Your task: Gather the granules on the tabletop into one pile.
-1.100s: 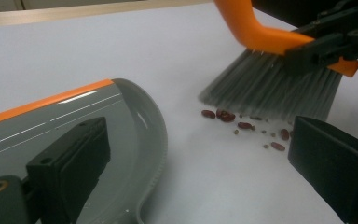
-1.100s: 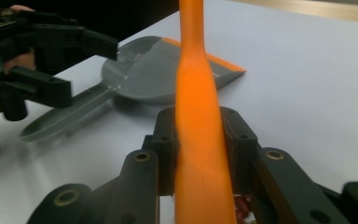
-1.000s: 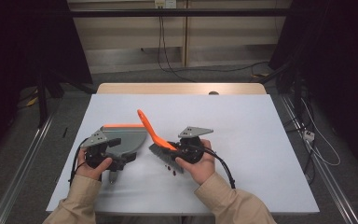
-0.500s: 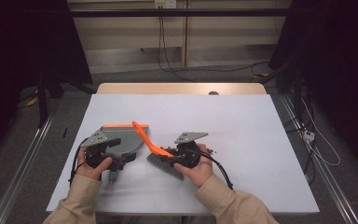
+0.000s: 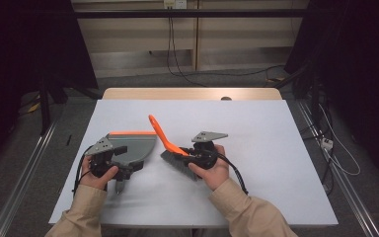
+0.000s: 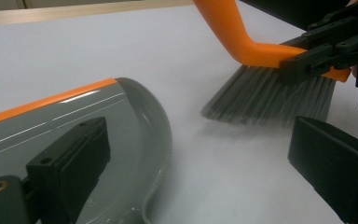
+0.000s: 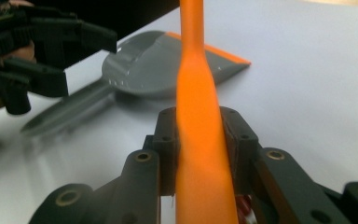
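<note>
White and bare, the desk carries your sweeping job: your right hand-held gripper is clenched on the orange neck of the brush, bristles resting on the desk just right of the grey dustpan. Your left hand-held gripper stands released, one jaw over the pan, the other apart on the brush side. Clamp the pan's handle first, keep its orange lip flat, then draw the bristles low and slowly toward it.
</note>
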`<state>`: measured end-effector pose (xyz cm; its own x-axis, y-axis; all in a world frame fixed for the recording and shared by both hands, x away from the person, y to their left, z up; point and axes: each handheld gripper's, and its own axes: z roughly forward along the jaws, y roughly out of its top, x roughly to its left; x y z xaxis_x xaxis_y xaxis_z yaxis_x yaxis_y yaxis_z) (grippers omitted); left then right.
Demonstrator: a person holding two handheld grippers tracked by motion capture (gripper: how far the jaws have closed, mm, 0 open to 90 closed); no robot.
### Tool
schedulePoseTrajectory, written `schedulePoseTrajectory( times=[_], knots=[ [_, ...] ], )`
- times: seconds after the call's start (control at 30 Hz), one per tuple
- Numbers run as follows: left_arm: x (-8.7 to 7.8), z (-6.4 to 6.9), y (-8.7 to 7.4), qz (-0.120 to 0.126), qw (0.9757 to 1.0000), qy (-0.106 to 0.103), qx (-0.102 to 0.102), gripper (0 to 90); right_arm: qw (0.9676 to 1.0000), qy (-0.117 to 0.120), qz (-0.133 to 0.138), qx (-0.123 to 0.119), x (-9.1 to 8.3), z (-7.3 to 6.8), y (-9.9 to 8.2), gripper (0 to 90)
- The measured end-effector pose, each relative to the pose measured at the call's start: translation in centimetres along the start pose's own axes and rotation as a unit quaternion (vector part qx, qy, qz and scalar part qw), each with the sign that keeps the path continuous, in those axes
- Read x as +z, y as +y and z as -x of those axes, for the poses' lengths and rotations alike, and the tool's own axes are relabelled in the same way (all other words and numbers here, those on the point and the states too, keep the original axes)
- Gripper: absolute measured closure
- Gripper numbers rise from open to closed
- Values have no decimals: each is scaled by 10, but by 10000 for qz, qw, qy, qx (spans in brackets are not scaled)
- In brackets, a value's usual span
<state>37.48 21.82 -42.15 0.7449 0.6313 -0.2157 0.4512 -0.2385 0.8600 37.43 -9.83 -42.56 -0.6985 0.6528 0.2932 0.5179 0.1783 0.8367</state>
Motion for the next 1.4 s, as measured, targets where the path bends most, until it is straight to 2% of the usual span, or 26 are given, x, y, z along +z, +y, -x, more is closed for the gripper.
schedulePoseTrajectory(
  times=[0.13, 0.2, 0.3, 0.37, 0.4, 0.57, 0.9, 1.1, 1.4],
  knots=[
    [-2, 0, 0, 59, 10000, 13, -17, 55, 9998, -115, 80, 134, 19, -10, 5, 707],
    [-3, 0, 0, 46, 10000, 4, -20, 55, 9994, -206, 66, 287, 28, -12, 5, 707],
    [-2, 0, 0, 43, 10000, 15, -20, 55, 9975, -479, 11, 523, 39, -12, 1, 707],
    [-2, 0, 0, 37, 10000, 8, -10, 55, 9961, -687, -7, 548, 40, -9, 1, 707],
    [-3, 0, 0, 42, 10000, -2, -6, 55, 9954, -680, -20, 673, 39, -8, 2, 707],
    [-2, 1, 0, 28, 10000, 15, -4, 55, 9926, -970, -184, 703, 30, 0, 1, 706],
    [-1, 2, 0, 1, 10000, 31, 49, 55, 9865, -1209, -144, 1097, 3, 16, -10, 703],
    [-1, 3, 0, -10, 10000, 28, 63, 55, 9850, -1359, -179, 1047, -8, 22, -12, 703],
    [-1, 3, 0, 1, 10000, 25, 46, 54, 9822, -1456, -170, 1173, -25, 34, -16, 703]
  ],
)
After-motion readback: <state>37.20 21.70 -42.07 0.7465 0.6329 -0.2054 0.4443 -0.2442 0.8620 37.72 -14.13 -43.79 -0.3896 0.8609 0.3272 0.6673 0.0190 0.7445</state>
